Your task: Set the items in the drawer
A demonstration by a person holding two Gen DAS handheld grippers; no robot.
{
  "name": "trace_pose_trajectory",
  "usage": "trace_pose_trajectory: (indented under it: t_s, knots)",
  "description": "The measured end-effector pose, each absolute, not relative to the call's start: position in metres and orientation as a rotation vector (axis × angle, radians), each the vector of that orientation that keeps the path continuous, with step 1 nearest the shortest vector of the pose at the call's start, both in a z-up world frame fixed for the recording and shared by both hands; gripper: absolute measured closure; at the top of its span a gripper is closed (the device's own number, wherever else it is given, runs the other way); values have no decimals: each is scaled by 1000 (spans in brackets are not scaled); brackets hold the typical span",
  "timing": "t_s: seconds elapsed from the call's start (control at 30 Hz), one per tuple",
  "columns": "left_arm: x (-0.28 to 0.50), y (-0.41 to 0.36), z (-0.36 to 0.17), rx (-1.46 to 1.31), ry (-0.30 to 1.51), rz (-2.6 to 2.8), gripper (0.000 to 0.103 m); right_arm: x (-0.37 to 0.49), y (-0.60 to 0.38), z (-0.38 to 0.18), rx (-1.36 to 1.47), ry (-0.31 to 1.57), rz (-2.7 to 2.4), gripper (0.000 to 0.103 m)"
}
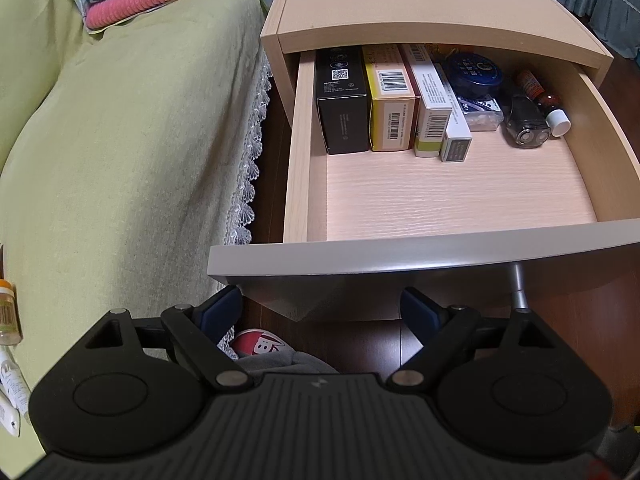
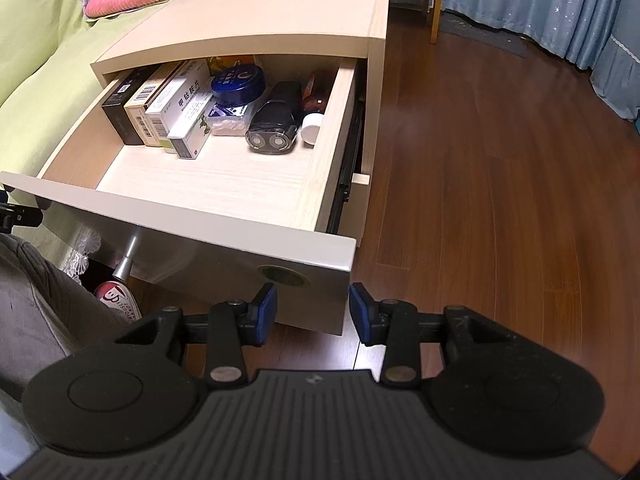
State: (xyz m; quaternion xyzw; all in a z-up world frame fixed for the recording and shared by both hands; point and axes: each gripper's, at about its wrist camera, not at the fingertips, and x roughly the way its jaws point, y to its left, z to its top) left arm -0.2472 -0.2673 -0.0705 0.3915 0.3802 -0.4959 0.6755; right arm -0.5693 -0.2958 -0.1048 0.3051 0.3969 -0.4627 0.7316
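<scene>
The nightstand drawer [image 1: 400, 204] [image 2: 192, 184] stands pulled out. At its back lie a black box [image 1: 342, 100], a yellow box [image 1: 390, 108], white boxes [image 1: 432, 112], a blue tin [image 1: 474, 72], a black shaver [image 1: 526, 122] [image 2: 274, 120] and a brown bottle [image 1: 542, 98] with a white cap. My left gripper [image 1: 320, 312] hangs open below the drawer front, holding nothing. My right gripper [image 2: 313, 310] is open too, empty, just in front of the drawer front's right end. On the bed at the far left of the left wrist view lie a small bottle [image 1: 8, 308] and a white tube [image 1: 12, 388].
A bed with a green cover [image 1: 120, 160] and lace trim runs along the left of the nightstand. A metal drawer handle [image 1: 518, 284] [image 2: 126, 260] sticks out. A person's grey trouser leg [image 2: 40, 304] and slipper [image 2: 118, 294] are below. Wooden floor [image 2: 500, 200] spreads to the right.
</scene>
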Motion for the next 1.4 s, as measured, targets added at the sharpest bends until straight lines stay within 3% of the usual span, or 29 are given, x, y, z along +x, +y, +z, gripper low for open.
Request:
trace_pose_trajectory:
  t_s: [1.4]
  knots:
    - [-246, -269, -69, 892, 848, -1111, 15, -571, -301, -109, 663, 816, -1045, 68]
